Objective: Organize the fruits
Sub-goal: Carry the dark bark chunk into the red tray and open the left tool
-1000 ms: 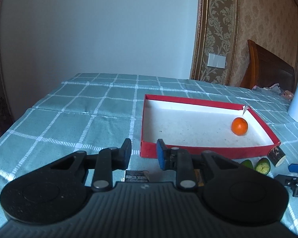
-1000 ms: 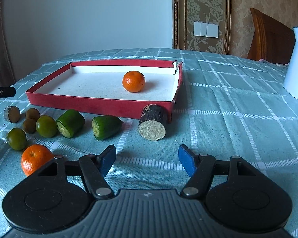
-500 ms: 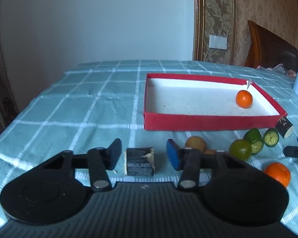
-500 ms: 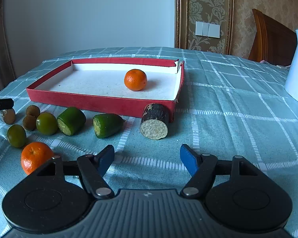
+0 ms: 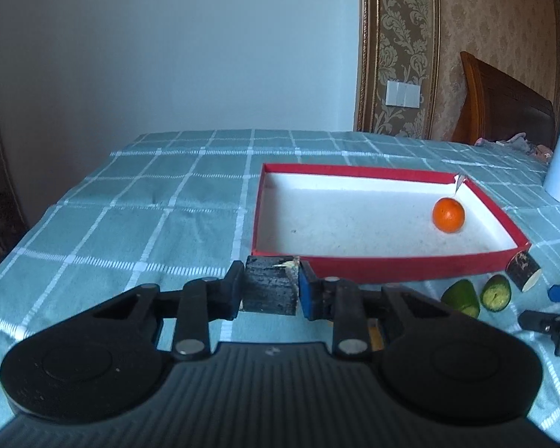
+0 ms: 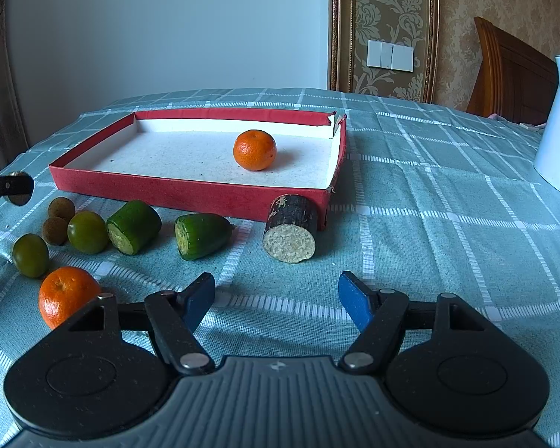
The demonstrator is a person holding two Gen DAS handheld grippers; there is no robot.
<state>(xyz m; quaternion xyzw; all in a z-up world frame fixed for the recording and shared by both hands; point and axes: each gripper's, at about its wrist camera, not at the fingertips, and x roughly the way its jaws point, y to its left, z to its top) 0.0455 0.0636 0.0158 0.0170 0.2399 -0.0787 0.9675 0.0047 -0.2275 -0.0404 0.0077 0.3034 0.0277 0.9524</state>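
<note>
1. Checked teal cloth covers the table (image 5: 130,205); pale wall behind.
2. My left tool (image 5: 270,291) is closing, pads pinching a dark stub (image 5: 269,288) whose long axis spans the pads.
3. Red tray (image 5: 392,263) lies just ahead and slightly right, holding one orange (image 5: 448,214).
4. My right tool (image 6: 276,298) is spread, empty, farther off.

White kettle (image 6: 558,127), wall switch (image 6: 390,56), wooden headboard (image 6: 511,74).
</note>
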